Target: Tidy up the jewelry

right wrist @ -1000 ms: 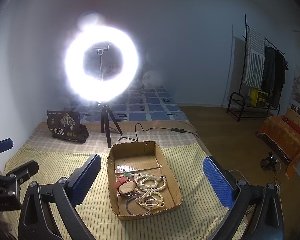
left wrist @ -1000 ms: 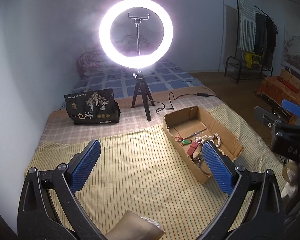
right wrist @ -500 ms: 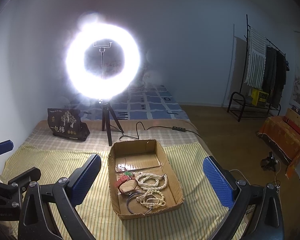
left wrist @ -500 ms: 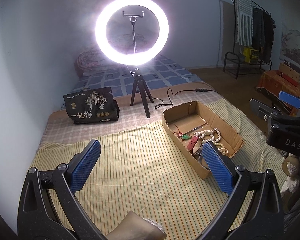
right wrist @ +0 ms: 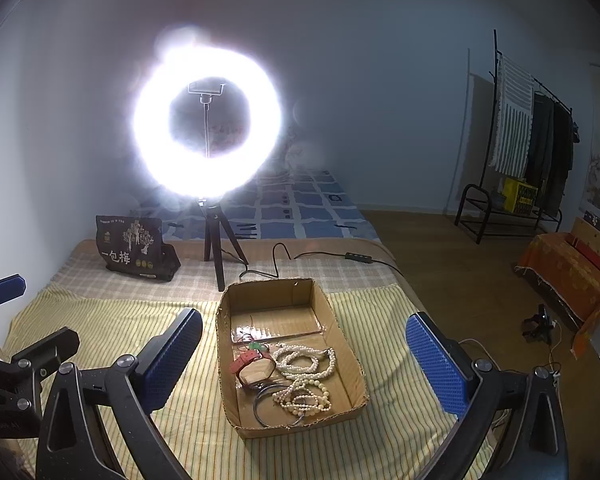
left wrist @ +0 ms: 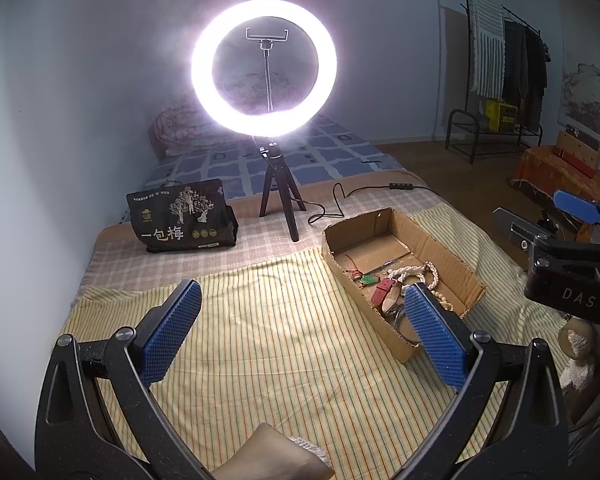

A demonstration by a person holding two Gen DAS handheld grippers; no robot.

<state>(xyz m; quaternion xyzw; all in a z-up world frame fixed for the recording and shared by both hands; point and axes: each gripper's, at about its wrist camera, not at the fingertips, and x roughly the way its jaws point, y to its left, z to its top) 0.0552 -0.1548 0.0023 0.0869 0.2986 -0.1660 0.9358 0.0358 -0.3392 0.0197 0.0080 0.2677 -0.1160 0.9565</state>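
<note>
A: Grippers?
B: Left gripper (left wrist: pixel 300 322) spread wide, holding nothing, above the striped cloth (left wrist: pixel 260 344). Right gripper (right wrist: pixel 304 350) same — released, hovering over the cardboard box (right wrist: pixel 346 340).
A: Jewelry?
B: All in the box, near end — pearl strands (right wrist: pixel 306 364), red strap (right wrist: pixel 244 360), green pendant (right wrist: pixel 254 346), dark bangle (right wrist: pixel 260 408). Ring light (right wrist: pixel 208 120) stands behind it.

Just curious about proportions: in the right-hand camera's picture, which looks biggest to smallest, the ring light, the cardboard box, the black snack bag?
1. Cardboard box and ring light: too alike to rank, since glare swells the light and the box lies nearer.
2. Black snack bag.
</note>
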